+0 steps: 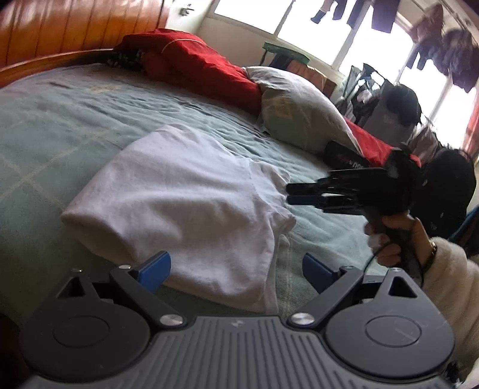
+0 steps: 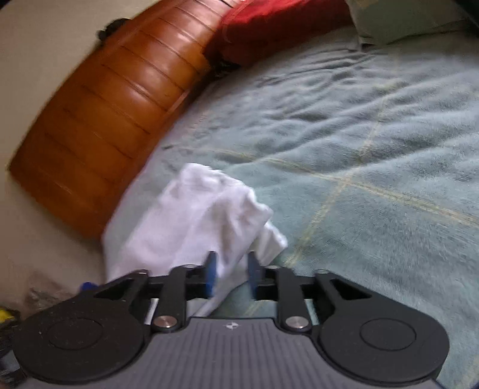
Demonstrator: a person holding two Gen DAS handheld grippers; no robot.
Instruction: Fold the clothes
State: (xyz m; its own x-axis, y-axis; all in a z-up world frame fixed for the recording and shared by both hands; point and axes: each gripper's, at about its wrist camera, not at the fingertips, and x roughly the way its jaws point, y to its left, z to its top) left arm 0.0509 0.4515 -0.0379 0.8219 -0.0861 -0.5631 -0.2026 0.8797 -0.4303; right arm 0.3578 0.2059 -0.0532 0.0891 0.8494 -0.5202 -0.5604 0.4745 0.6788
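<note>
The white garment [image 1: 185,203] lies folded on the green bedspread [image 1: 60,125], toward the near side of the bed, its long rolled fold facing the wooden headboard [image 1: 74,27] and its looser layered hems toward your right. Your left tongs [image 1: 236,273] are spread wide, nothing between the blue pads [image 1: 155,270]; the garment's near edge sits just ahead of them, the left pad over the cloth's margin, though contact cannot be judged. Your right tongs [image 1: 289,194] float at the garment's right-hand edge, seen side-on from the left wrist, where the gap between their fingers is hard to read. From the right wrist view the right tongs [image 2: 230,273] stand partly spread, with a strip of white cloth showing in the gap; the pads [image 2: 211,273] are not pressing on it. Your right hand [image 1: 389,239], in a fluffy white sleeve [image 1: 449,284], grips the handle off the right of the garment. Open room: a broad stretch of bare bedspread lies beyond the garment toward the headboard and away from it across the bed. Obstacles: a red quilt [image 1: 191,62] and a pale pillow [image 1: 299,110] lie along the far edge, well apart from the garment; a dark object [image 1: 344,155] rests near the pillow's lower end. In the right wrist view the garment [image 2: 191,221] lies close to the bed's edge, beside the headboard's [image 2: 113,104] end, with little bedspread [image 2: 359,149] left on that side. This view is motion-blurred.
</note>
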